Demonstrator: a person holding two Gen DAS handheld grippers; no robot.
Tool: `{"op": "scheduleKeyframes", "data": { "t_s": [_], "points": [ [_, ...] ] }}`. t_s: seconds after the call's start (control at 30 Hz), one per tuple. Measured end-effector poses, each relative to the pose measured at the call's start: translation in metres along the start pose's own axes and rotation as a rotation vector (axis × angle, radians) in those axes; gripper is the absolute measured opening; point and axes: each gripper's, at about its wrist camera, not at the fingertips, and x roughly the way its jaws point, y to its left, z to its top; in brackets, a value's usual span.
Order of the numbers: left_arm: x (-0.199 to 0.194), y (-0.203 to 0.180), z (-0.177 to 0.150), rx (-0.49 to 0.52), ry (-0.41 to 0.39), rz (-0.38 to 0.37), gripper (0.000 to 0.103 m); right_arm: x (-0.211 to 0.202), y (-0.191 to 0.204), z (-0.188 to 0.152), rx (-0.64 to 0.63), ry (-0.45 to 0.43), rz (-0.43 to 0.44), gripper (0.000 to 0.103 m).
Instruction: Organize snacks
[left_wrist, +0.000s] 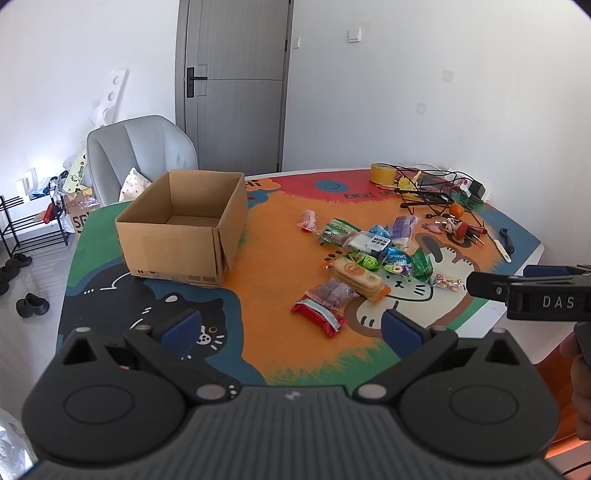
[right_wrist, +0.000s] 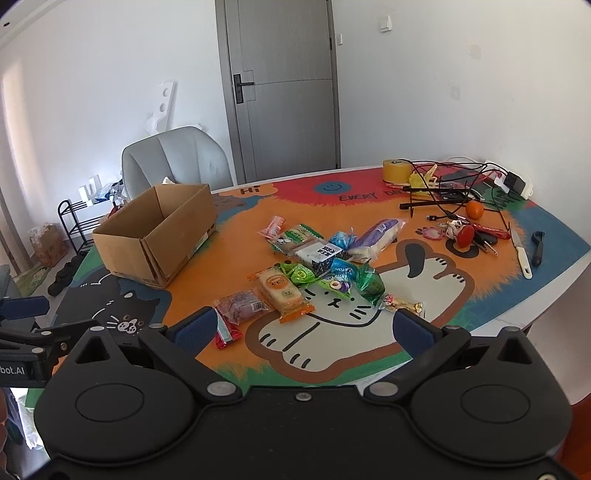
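A colourful cat-print worktop (right_wrist: 517, 236) is carrying a cardboard box (right_wrist: 155, 236) and scattered snacks (right_wrist: 314, 266). Both the left hand-held gripper (left_wrist: 291, 325) and the right hand-held gripper (right_wrist: 303, 328) are hovering with fingers apart, holding nothing. A grey door (right_wrist: 284, 81) is standing behind.

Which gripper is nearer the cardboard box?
Left. The left gripper hovers open just right of the cardboard box; the right gripper hovers farther right, over the snacks.

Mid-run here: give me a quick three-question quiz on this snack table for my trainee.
1. True or false: the cardboard box already holds snacks.
2. Which snack lies nearest the left tool: A) red packet B) orange C) tape roll?
3. Are both tools holding anything?

Key: 1 false, what shows of its inside looks empty; 2 A; 3 no, the left tool and right tool are open and empty.
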Motion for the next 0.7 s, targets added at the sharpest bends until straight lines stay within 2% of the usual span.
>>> {"op": "scheduleKeyframes", "data": {
  "t_s": [0.7],
  "points": [
    [0.0023,0.0023,-0.0023,-0.004,0.011,0.001,0.103,0.0041,0.0028,-0.0034,-0.008,0.015,-0.001,0.103]
  ]
}}
